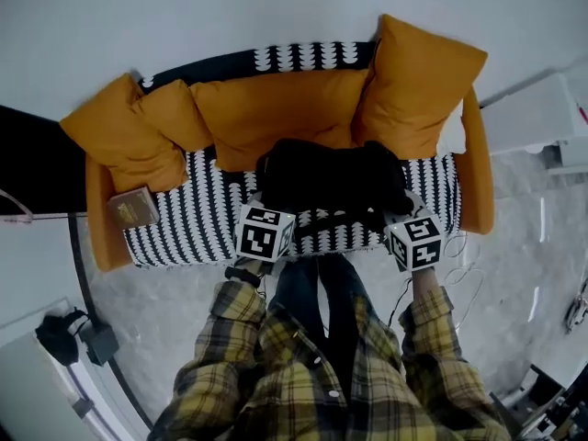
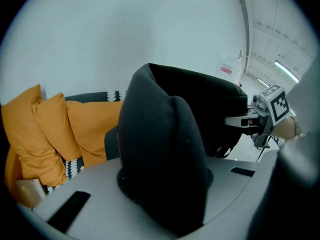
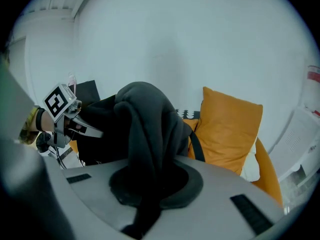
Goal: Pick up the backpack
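Observation:
The black backpack (image 1: 333,178) hangs between my two grippers, above the patterned seat of the orange sofa (image 1: 197,223). My left gripper (image 1: 264,208) is shut on a fold of the backpack's fabric (image 2: 162,154) at its left end. At the right end, my right gripper (image 1: 405,215) is shut on another bunch of the backpack's fabric (image 3: 145,134). In the left gripper view the right gripper (image 2: 248,120) shows beyond the bag. The right gripper view shows the left gripper (image 3: 76,126) at the far side. The fingertips are buried in the fabric.
Orange cushions (image 1: 276,118) line the sofa's back, with a large one (image 1: 418,85) upright at the right. A small brown box (image 1: 134,208) lies on the left of the seat. A white cabinet (image 1: 542,113) stands to the right; cables (image 1: 462,257) trail on the marble floor.

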Demonstrator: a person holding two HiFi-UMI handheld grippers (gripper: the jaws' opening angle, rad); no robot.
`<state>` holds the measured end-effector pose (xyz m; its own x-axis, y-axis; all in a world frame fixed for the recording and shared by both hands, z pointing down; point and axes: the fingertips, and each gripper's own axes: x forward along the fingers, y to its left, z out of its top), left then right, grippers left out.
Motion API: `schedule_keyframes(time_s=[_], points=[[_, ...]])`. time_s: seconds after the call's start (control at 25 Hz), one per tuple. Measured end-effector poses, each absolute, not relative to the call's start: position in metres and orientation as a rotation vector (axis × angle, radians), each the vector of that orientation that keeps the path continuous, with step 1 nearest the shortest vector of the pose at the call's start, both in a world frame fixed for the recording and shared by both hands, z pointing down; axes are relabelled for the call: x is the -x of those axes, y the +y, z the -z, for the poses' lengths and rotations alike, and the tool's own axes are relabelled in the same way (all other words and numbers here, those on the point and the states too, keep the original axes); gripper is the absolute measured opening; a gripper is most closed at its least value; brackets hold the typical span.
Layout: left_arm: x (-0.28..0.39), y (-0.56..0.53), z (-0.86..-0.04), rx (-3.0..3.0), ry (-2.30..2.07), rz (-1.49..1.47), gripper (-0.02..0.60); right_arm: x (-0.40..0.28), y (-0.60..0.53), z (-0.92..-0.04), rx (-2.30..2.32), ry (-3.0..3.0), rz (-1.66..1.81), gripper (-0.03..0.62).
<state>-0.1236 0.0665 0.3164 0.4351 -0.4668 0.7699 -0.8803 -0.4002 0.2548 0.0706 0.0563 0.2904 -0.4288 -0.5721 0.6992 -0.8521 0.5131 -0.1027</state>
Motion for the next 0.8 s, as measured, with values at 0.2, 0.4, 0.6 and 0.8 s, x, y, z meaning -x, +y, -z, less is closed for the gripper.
schedule_keyframes(time_s=[0.2,0.4,0.6,0.8], points=[[0.141,0.069,-0.266,-2.097,-1.122,-0.792,0.038,-0.054,0.054,-0.239,-1.214,-2.213,-0.539,0.026],[0.162,0.067,-0.215,-2.171,-1.162,-0.756,0.038,-0.032,0.050,-0.187,-1.306,-2.304,-0.438,0.026],[0.180,0.071,-0.166,-2.234,-1.212,-0.693,0.038,-0.014,0.056,-0.137,-1.358,-2.374,-0.343,0.027],[0.193,0.081,-0.125,-2.294,-1.242,-0.641,0.038,-0.002,0.067,-0.094,-1.373,-2.434,-0.259,0.026]])
